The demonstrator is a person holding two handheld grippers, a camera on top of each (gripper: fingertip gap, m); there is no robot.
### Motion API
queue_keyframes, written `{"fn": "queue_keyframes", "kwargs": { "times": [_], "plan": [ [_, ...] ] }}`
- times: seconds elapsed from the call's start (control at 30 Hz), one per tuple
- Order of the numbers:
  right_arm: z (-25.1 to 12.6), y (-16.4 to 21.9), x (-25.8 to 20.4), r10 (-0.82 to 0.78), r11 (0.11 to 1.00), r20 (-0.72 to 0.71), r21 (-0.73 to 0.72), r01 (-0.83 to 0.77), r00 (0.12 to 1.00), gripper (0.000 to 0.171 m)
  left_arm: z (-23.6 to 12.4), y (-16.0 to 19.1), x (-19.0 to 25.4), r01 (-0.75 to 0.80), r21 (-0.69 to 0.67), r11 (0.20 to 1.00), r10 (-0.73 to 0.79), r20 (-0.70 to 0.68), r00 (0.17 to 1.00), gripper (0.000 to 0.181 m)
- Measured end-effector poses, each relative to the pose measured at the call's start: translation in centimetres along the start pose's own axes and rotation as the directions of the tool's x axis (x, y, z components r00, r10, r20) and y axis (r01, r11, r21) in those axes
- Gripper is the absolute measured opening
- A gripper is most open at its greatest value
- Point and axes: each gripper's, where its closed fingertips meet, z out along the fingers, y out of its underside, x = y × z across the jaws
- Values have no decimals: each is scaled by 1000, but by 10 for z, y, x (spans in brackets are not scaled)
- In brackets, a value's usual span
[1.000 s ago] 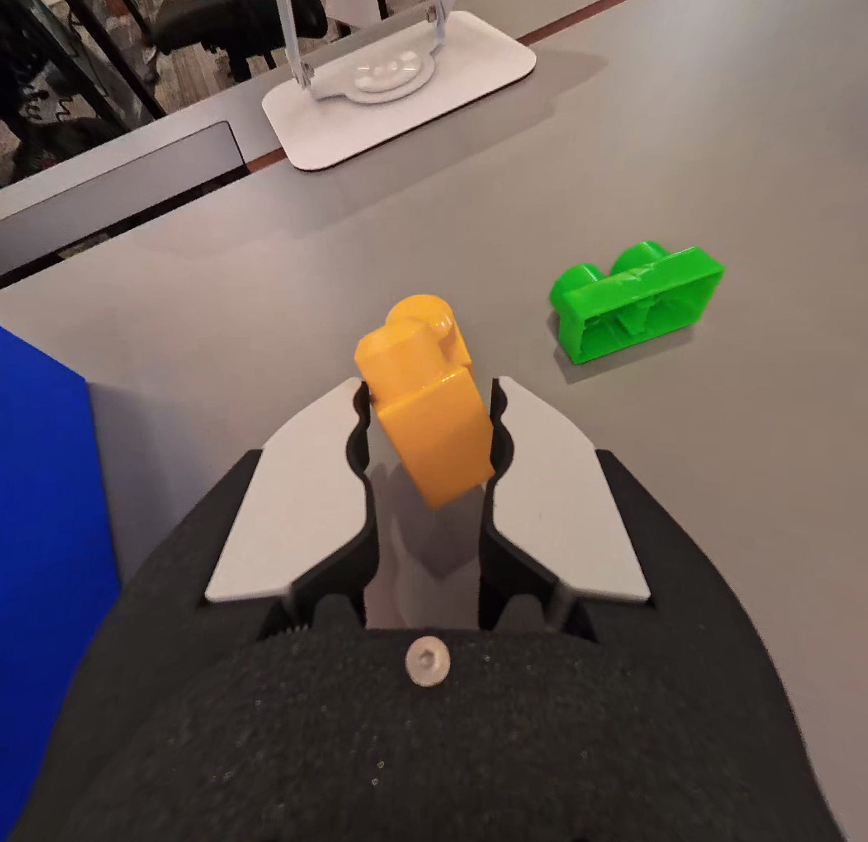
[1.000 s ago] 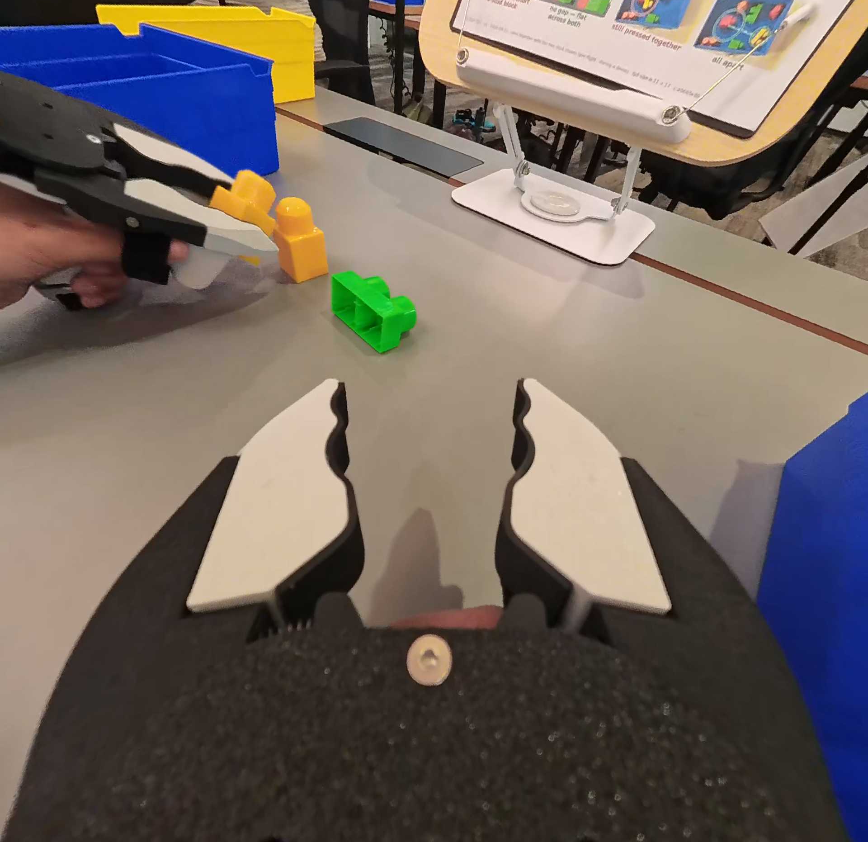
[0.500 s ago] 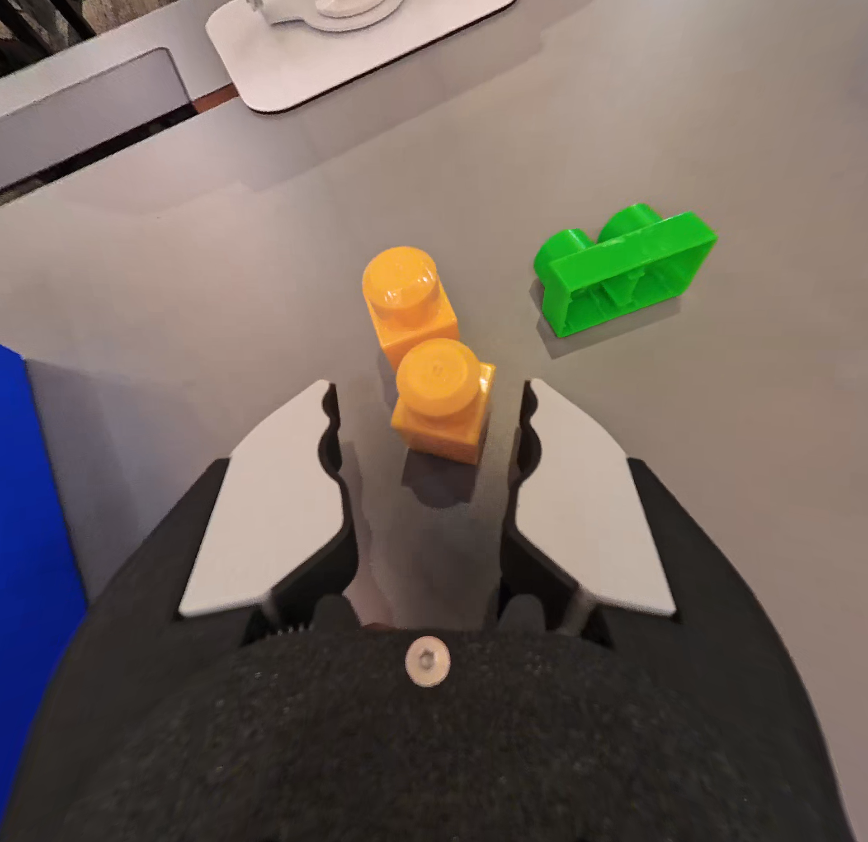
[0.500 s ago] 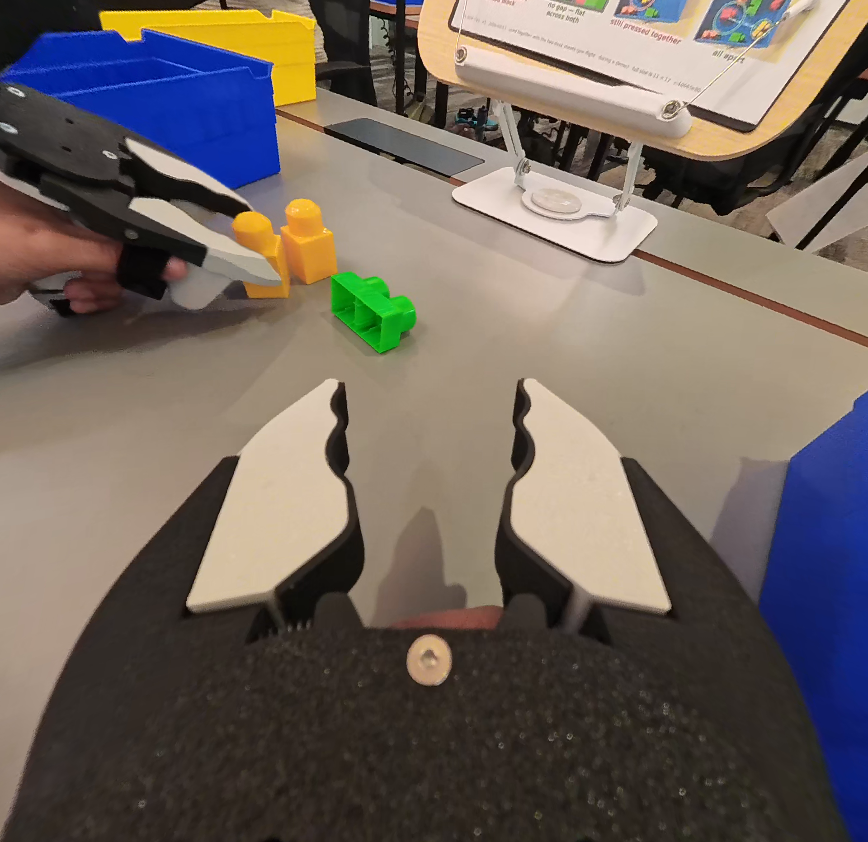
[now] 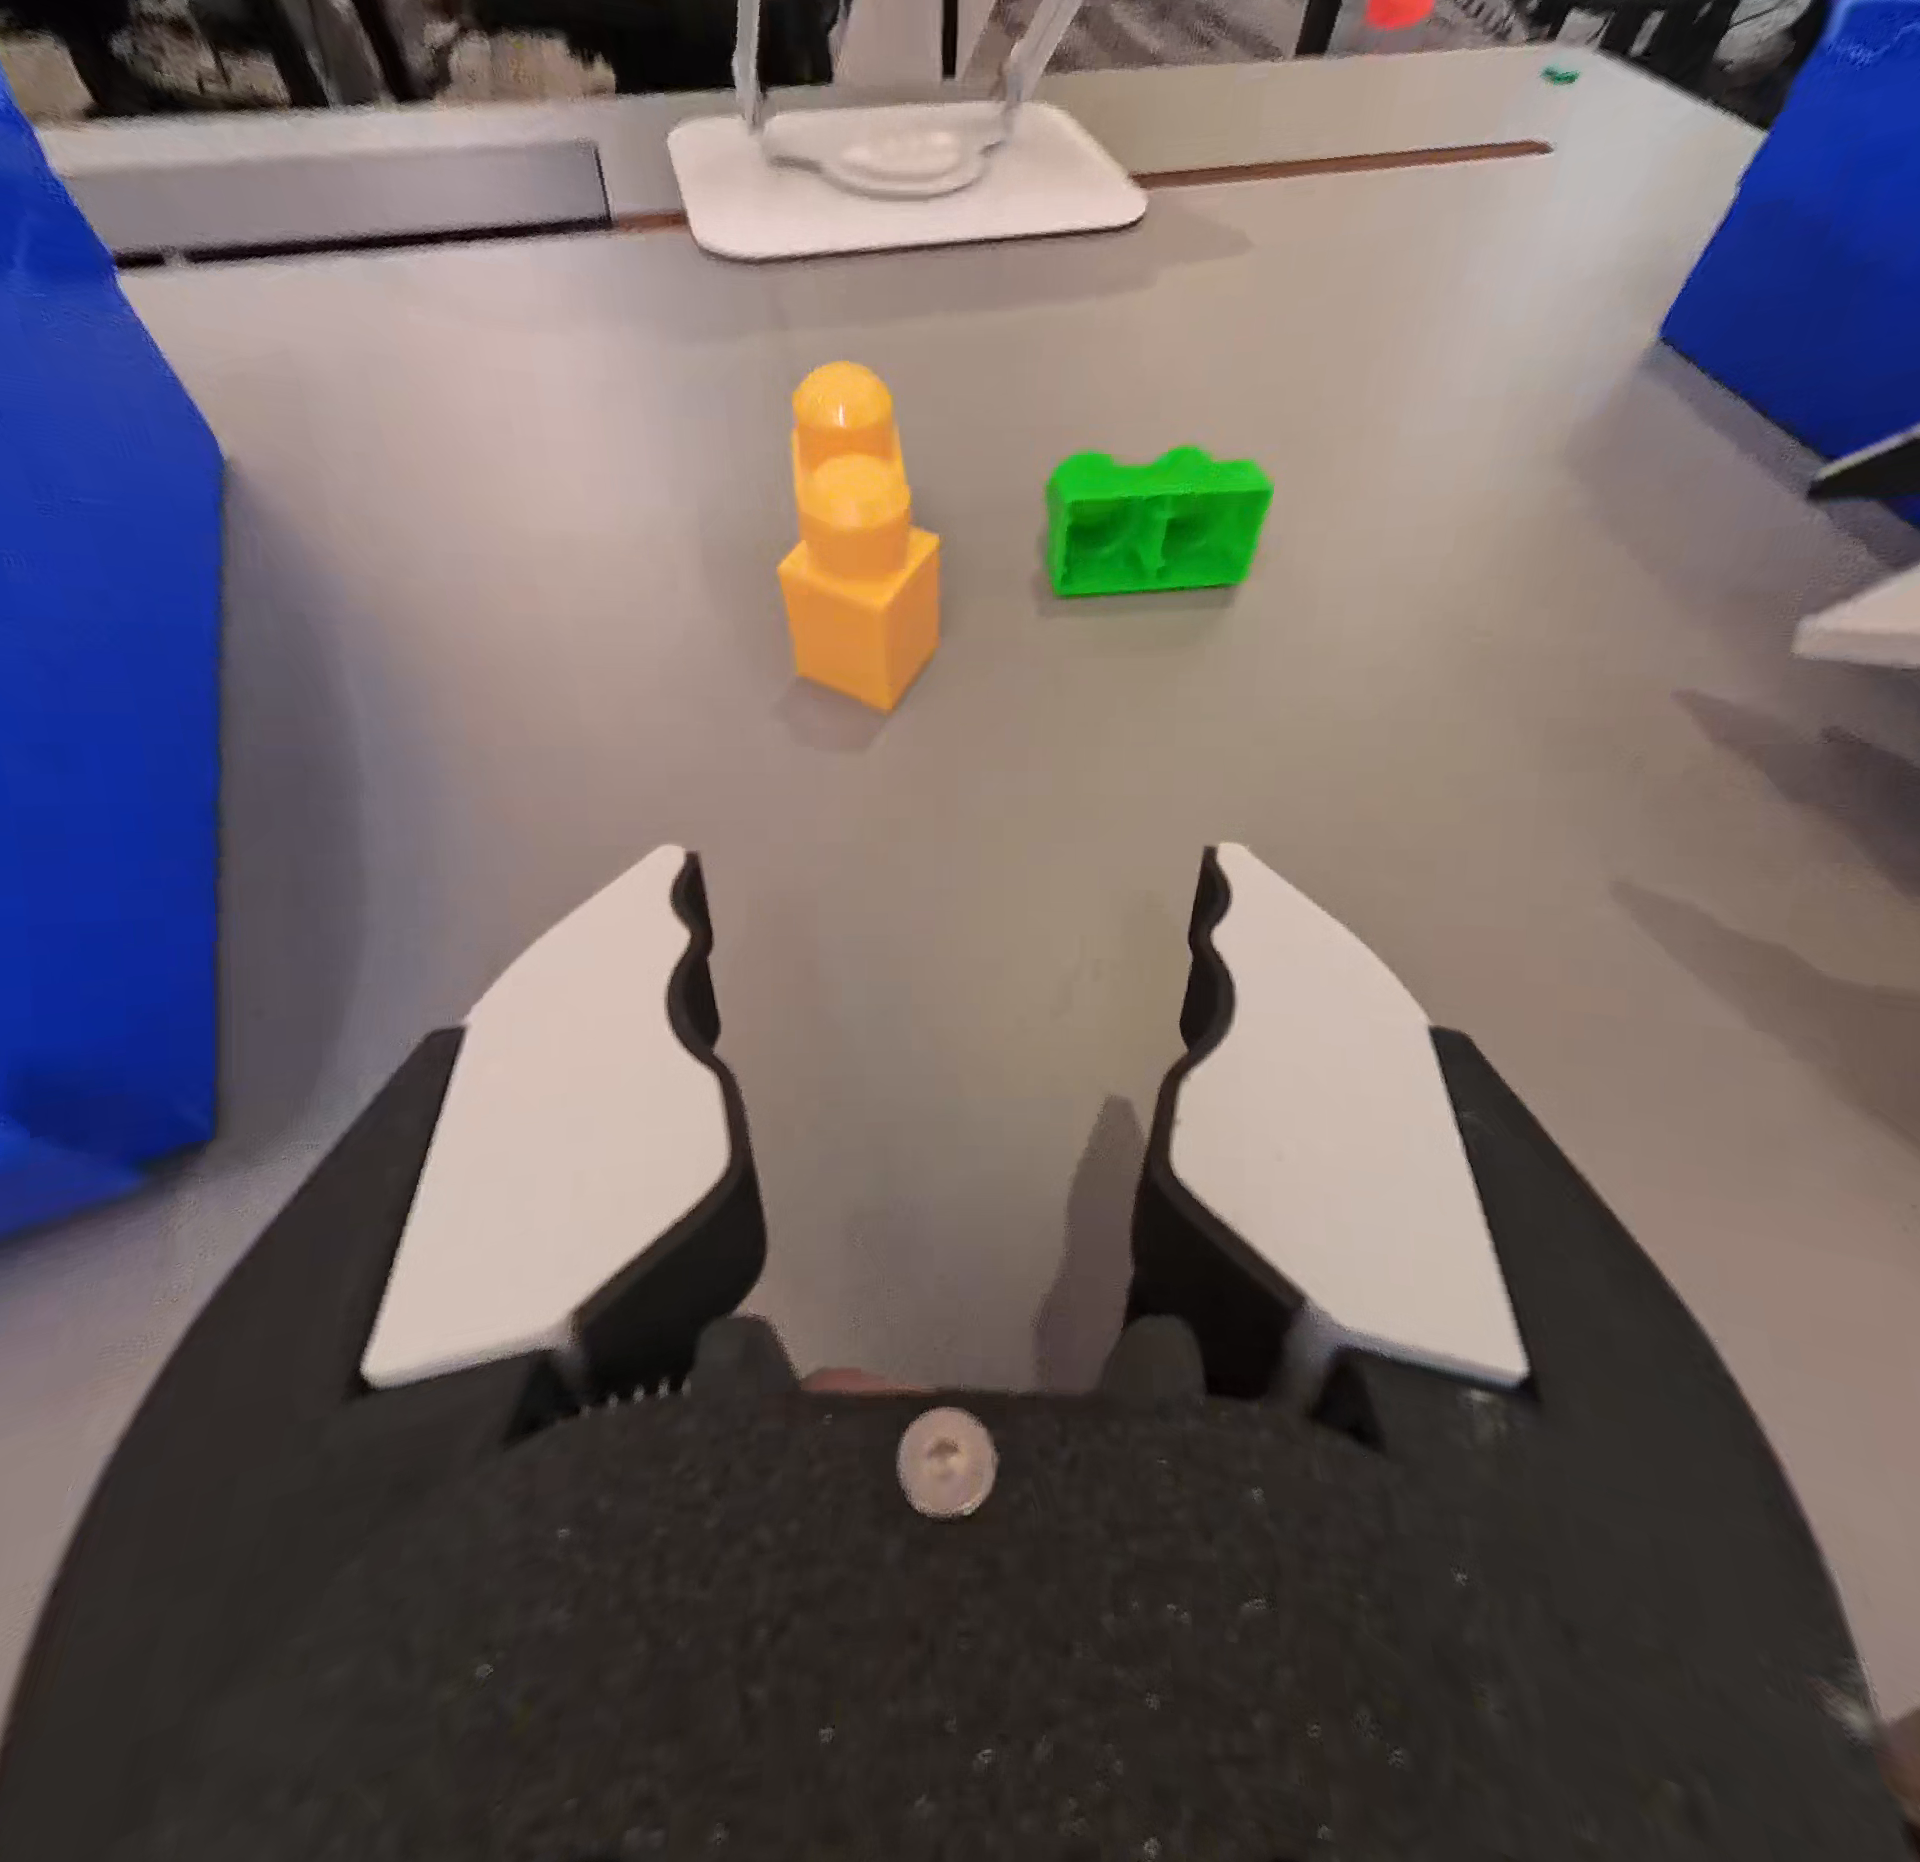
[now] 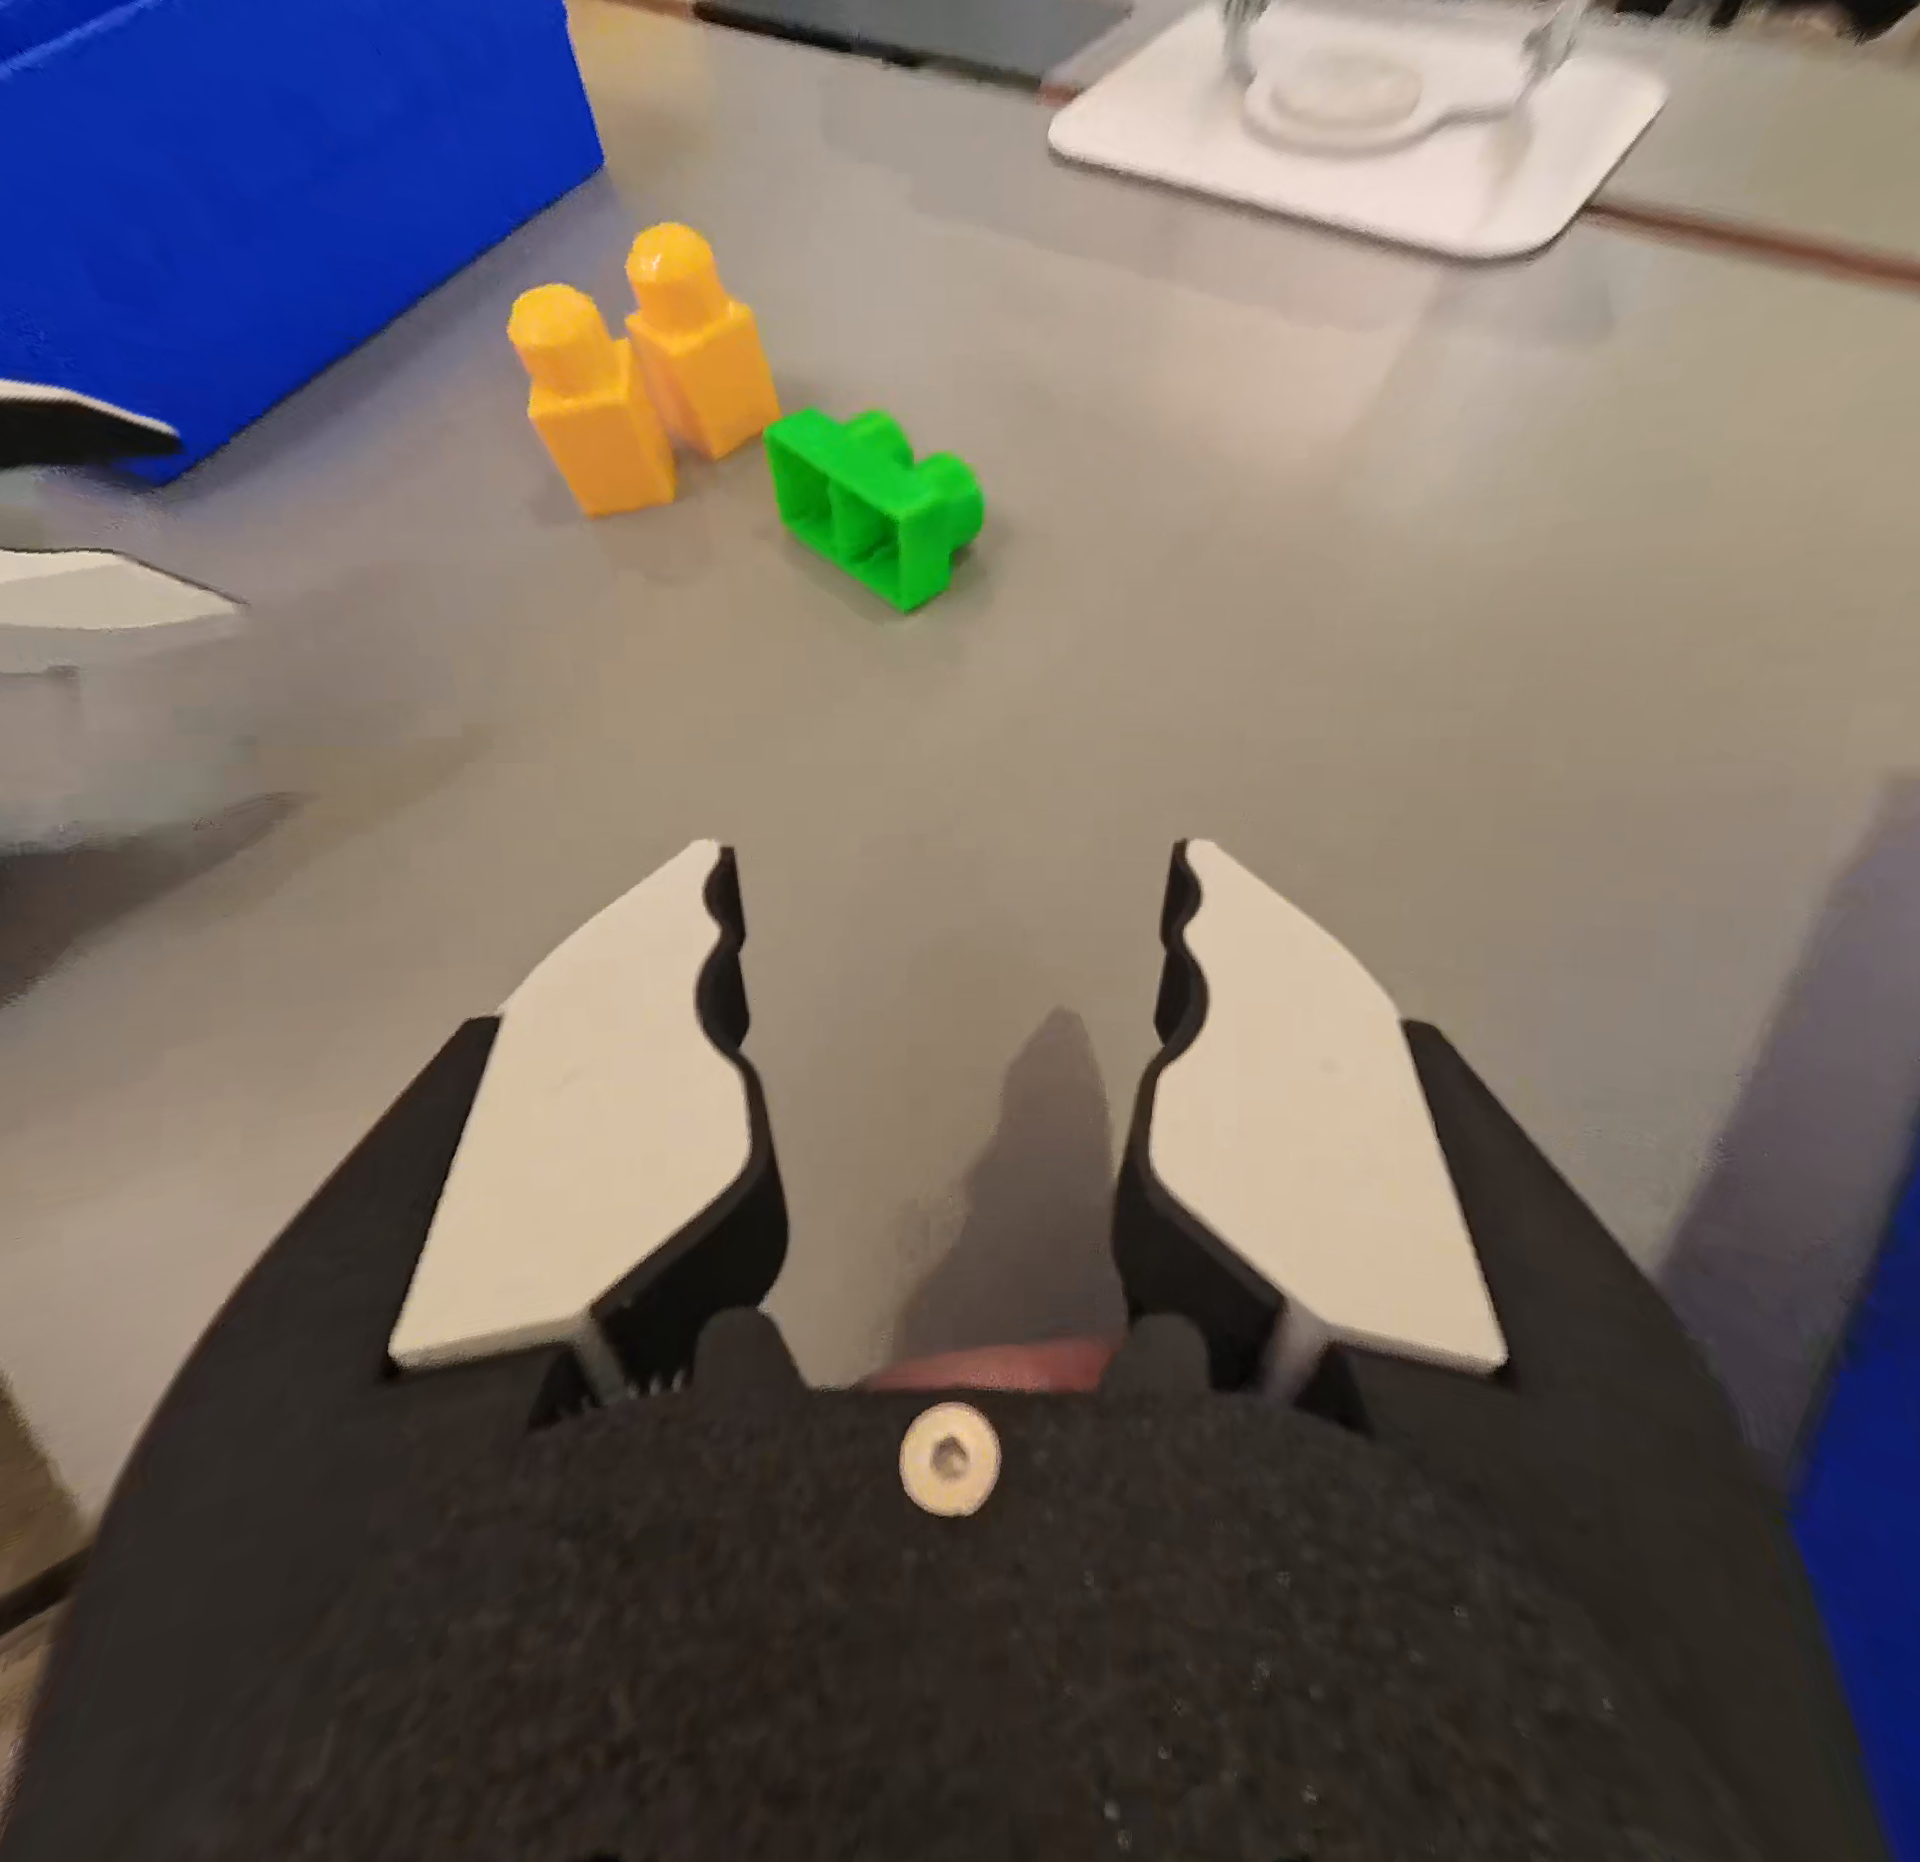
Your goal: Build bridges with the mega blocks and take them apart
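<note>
Two orange one-stud blocks stand upright side by side on the grey table: the near one (image 5: 860, 607) (image 6: 594, 422) and the far one (image 5: 840, 422) (image 6: 698, 358). A green two-stud block (image 5: 1155, 536) (image 6: 878, 505) lies on its side to their right, its hollow underside facing me. My left gripper (image 5: 948, 867) is open and empty, pulled back well short of the orange blocks. My right gripper (image 6: 951, 862) is open and empty, some way short of the green block. The tips of the left gripper's fingers (image 6: 114, 597) show at the left edge of the right wrist view.
A blue bin (image 5: 94, 732) (image 6: 260, 181) stands left of the blocks, another blue bin (image 5: 1808, 254) at the right. A white stand base (image 5: 904, 186) (image 6: 1361, 119) sits at the back of the table. A dark flat panel (image 6: 914, 20) lies near it. My right gripper's tips are some 12 cm from the green two-stud block (image 6: 878, 505). The left camera catches it too, in the left wrist view (image 5: 1245, 491).
My left gripper let go of the orange block, set it upright beside the other one, opened wide and drew back. My right gripper moved forward toward the blocks, still open.
</note>
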Motion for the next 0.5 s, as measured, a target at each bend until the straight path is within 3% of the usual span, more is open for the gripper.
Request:
{"fn": "queue_keyframes", "kwargs": {
  "times": [0.1,0.5],
  "plan": [
    [3,6,-20,48,999,55,-22,-47,997,79,4,0,4,18,-26,999,-19,-25,1000,85],
    [-10,1,-36,-63,997,-13,51,64,998,78,2,5,2,8,-56,998,-12,-70,997,80]
  ]
}}
